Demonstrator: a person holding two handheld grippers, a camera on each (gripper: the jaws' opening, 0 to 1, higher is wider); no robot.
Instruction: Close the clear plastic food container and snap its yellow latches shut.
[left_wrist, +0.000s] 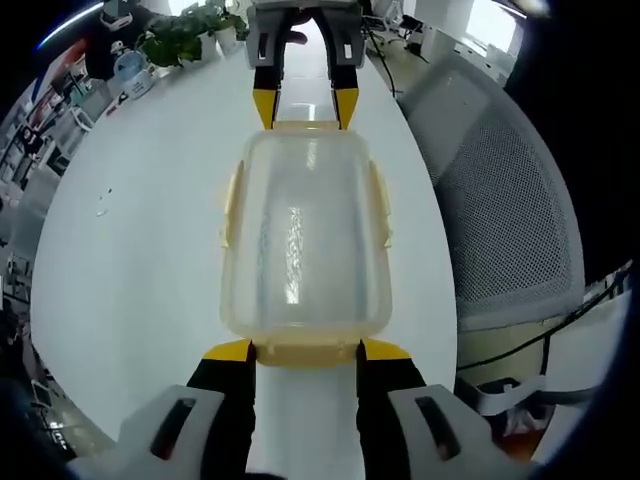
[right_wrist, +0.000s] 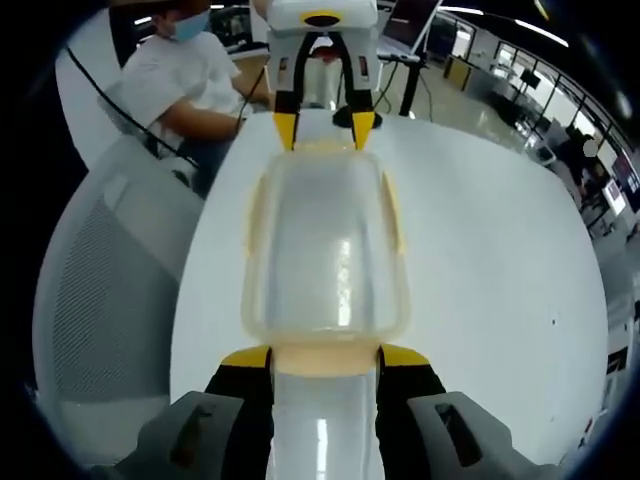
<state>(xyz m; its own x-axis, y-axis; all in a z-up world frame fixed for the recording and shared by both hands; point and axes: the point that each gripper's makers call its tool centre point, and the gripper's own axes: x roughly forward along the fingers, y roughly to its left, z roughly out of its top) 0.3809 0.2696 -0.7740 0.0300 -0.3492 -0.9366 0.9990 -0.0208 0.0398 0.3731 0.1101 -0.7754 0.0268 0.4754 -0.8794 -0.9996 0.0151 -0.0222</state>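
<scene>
A white table carries the clear plastic food container, lid on, nothing visible inside, yellow latches along its sides. The left gripper and right gripper face each other at the container's opposite ends, jaws apart, tips flanking each end latch.

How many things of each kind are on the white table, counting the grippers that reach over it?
Clear plastic food container with yellow latches: 1
Yellow-tipped grippers: 2, the left gripper and the right gripper
Potted green plant: 1
Total: 4
</scene>
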